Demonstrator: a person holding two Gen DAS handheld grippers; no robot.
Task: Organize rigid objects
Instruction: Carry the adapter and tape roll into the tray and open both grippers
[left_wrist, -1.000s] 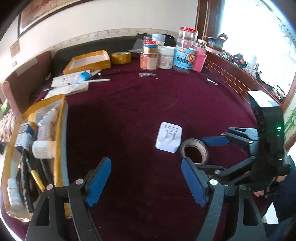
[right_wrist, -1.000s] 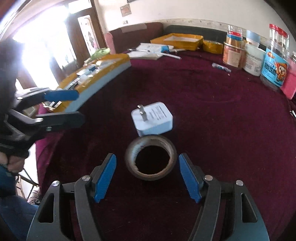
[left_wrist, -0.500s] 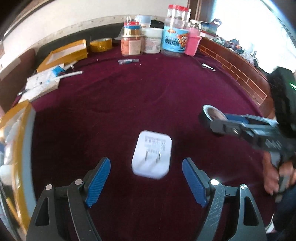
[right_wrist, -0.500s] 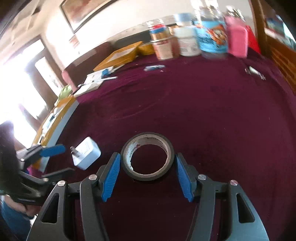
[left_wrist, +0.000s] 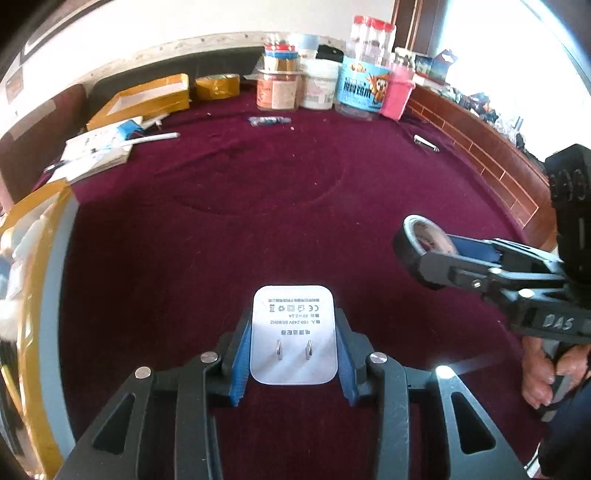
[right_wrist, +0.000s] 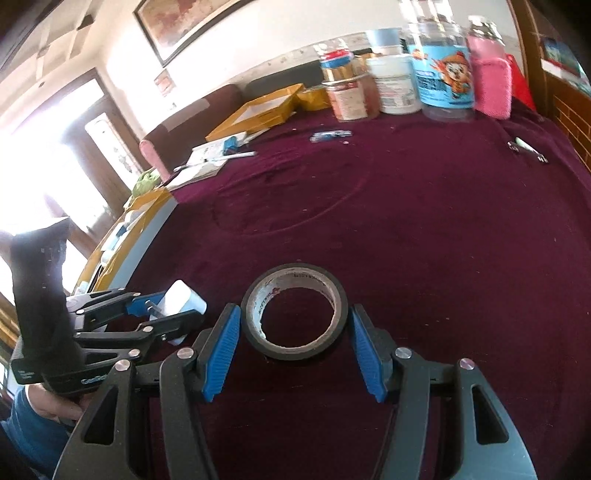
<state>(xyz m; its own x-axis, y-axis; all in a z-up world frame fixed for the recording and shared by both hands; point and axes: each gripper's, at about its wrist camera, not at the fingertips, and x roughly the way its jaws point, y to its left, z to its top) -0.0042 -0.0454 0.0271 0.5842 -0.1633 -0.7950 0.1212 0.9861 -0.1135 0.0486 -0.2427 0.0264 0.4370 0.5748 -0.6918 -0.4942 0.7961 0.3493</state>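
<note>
Since the earlier frames both tools had changed: the left tool (left_wrist: 293, 345), then spread wide above the maroon cloth, had just been closing and now clamped the white charger (left_wrist: 293, 334) between its blue pads (left_wrist: 239, 363), prongs facing the camera, while the right tool (right_wrist: 293, 349), which had straddled the tape roll (right_wrist: 294, 311) flat on the cloth, now carried it. Item one, nearest in the left wrist view: charger, square, white, printed label upward, gripped on both flat sides, at or just above the bench (left_wrist: 258, 206); whether it had left the cloth could not be told. Item two, right wrist view: tape roll, dark outer band with pale inner core, clenched between the right tool's blue pads and tilted; in the left wrist view the roll showed held clear of the cloth to the right, with a person's hand (left_wrist: 546, 373) on the handle beneath. Item three, left edge of bench: yellow-rimmed tray (left_wrist: 44, 295), contents blurred. Item four, middle distance: small metal clip (left_wrist: 426, 143) to the right, small blue wrapped piece (left_wrist: 269, 120) near centre, white pen (left_wrist: 153, 138) beside a stack of papers (left_wrist: 98, 153). Item five, far edge: shallow yellow box (left_wrist: 142, 99), yellow tape roll (left_wrist: 217, 88), and a group of jars, namely an orange-labelled jar (left_wrist: 277, 88), a white tub (left_wrist: 317, 88), a blue-labelled jar (left_wrist: 364, 86) and a pink container (left_wrist: 398, 92), standing just beside one another.
</note>
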